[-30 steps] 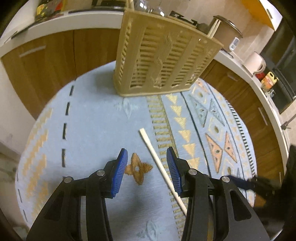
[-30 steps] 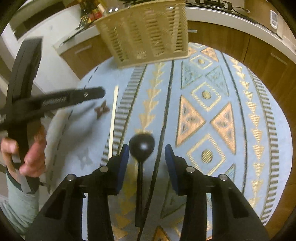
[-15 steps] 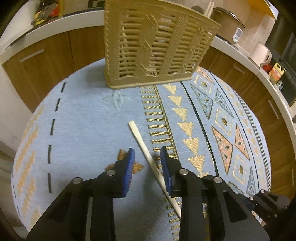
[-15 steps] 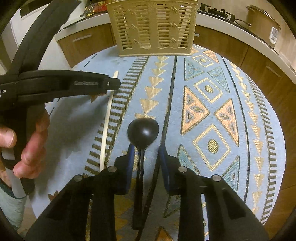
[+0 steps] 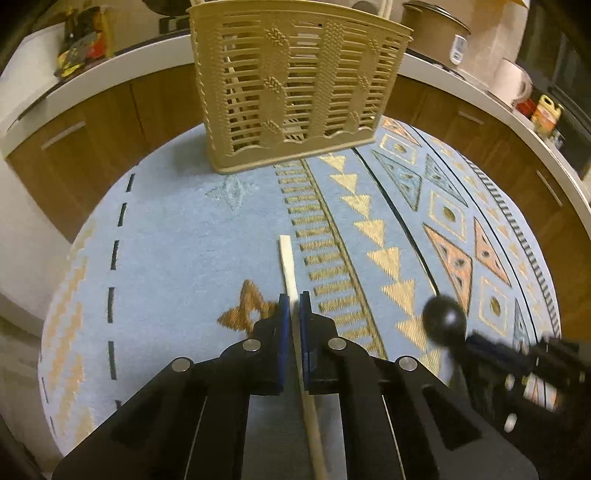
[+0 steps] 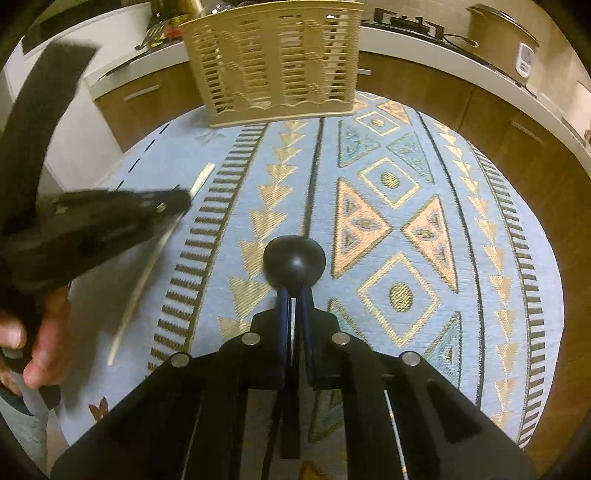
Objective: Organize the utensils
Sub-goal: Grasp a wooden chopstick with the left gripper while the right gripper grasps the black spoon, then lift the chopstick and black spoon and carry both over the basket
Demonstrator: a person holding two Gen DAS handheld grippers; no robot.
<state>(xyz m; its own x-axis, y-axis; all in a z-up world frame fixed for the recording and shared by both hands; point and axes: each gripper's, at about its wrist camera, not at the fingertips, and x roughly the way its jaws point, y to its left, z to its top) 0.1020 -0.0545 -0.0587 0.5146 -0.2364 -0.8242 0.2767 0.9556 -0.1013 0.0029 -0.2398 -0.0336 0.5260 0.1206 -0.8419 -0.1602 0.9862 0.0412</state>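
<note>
My left gripper (image 5: 292,300) is shut on a pale wooden spatula (image 5: 287,258), whose flat end sticks out ahead of the blue pads above the blue patterned cloth. My right gripper (image 6: 294,295) is shut on the handle of a black ladle (image 6: 294,258), its round bowl just past the fingertips. The ladle (image 5: 443,318) and right gripper also show blurred at the right of the left wrist view. The left gripper with the spatula (image 6: 201,179) shows at the left of the right wrist view. A beige slatted utensil basket (image 5: 291,81) stands upright at the table's far side.
The round table (image 6: 461,177) carries a blue cloth with gold and orange patterns. Wooden cabinets and a white counter (image 5: 461,74) curve around behind, with a cooker (image 6: 502,33), a mug (image 5: 513,81) and bottles on it. A hand (image 6: 40,343) holds the left gripper.
Both grippers have closed, the left on the spatula and the right on the ladle handle. Both utensils now appear lifted off the cloth, and the basket looks nearer.
</note>
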